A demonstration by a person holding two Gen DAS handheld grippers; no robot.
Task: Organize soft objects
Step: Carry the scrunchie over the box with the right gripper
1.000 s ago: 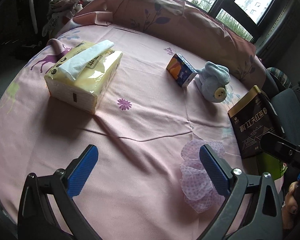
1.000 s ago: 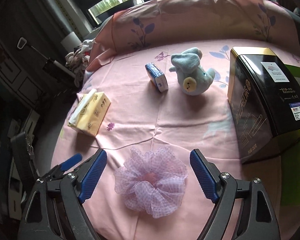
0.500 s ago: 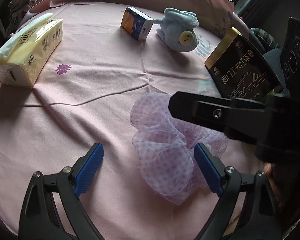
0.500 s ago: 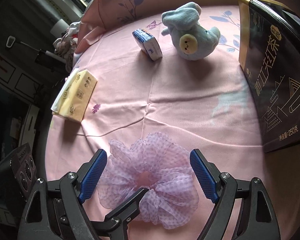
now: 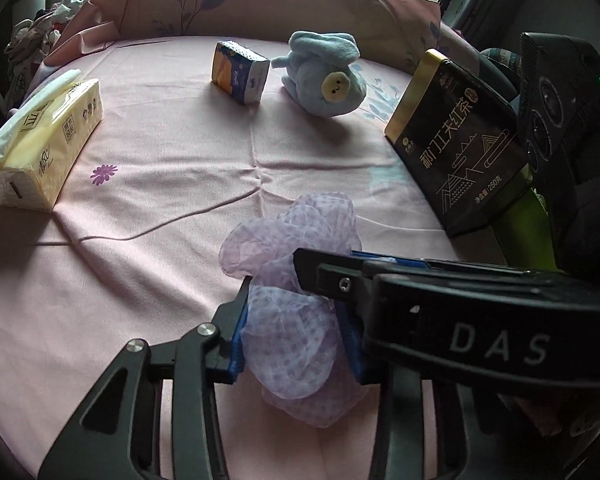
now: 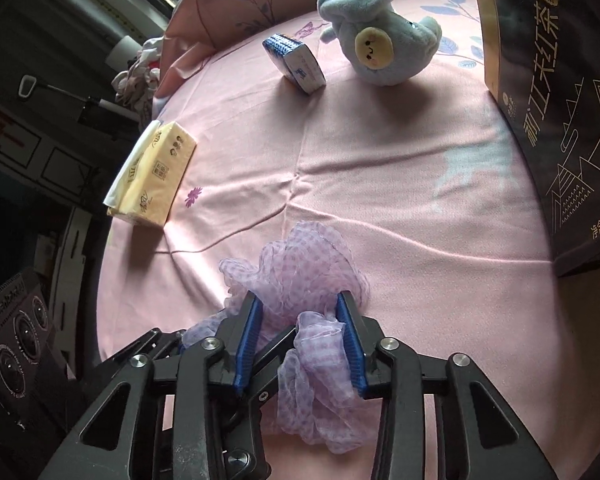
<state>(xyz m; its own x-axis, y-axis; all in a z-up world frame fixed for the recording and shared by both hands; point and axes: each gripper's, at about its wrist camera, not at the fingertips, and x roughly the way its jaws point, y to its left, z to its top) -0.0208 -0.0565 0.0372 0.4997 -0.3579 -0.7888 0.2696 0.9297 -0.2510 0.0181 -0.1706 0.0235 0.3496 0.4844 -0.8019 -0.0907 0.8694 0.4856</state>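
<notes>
The right gripper [image 5: 328, 280] arm at four o'clock reads "DAS"; the black tea box [image 5: 456, 136] at two o'clock reads "250克".

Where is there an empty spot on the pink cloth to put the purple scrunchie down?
Biggest bare patch: the pink cloth between the yellow tissue pack and the purple scrunchie. Another lies mid-table, bordered by the small tissue packet, blue plush toy and black tea box. It's crowded around the scrunchie, where left gripper and right gripper both pinch it.
</notes>
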